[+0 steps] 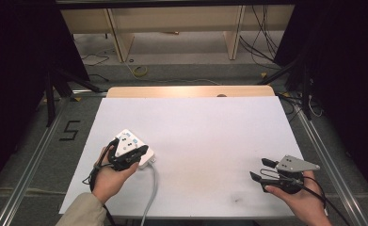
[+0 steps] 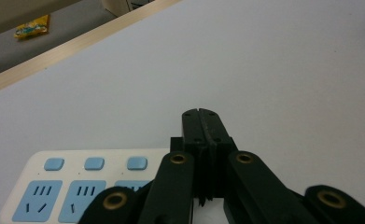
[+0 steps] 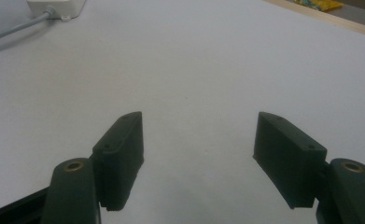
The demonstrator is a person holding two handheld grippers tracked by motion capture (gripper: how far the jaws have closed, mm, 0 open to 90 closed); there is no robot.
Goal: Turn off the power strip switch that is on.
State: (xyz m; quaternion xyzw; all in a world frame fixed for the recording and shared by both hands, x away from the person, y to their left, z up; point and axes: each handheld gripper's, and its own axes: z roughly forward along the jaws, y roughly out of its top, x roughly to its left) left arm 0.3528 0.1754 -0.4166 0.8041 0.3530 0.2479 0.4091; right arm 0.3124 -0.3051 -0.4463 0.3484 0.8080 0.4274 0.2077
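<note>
White power strip [image 1: 141, 153] lies at the desk's [image 1: 196, 136] near-left, untouched; left tongs [image 2: 202, 122] hover just beside it, pressed together and empty, right tongs [image 3: 199, 158] spread wide apart, well away, so any grasp is yet to come

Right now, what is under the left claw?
The left claw, shut, hovers over a white power strip with blue sockets and buttons. The claw and hand cover much of the strip, so its full length stays hidden.
</note>
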